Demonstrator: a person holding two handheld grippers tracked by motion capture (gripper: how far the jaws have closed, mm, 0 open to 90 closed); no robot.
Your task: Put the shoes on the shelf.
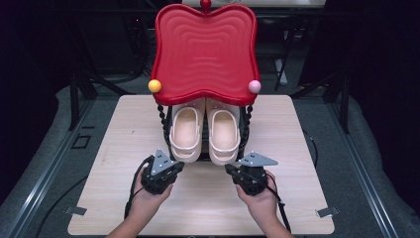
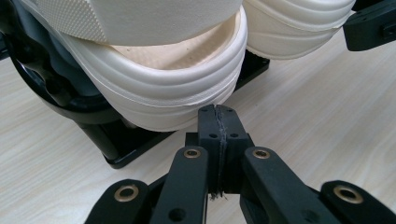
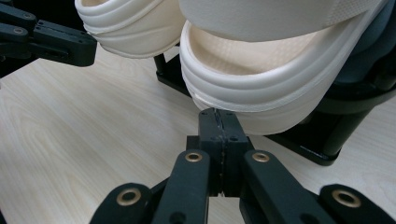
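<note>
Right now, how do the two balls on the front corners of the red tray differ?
The yellow ball sits at the red tray's front left corner, above the left clog; the pink ball sits at the front right corner, above the right clog. Yellow is a strong colour, pink a pale one. Both are round, similar in size, and touch the rim.

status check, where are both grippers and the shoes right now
Left gripper shut, empty, at left shoe's heel. Right gripper shut, empty, at right shoe's heel. Both shoes on black rack under red tray. Nothing between.
</note>
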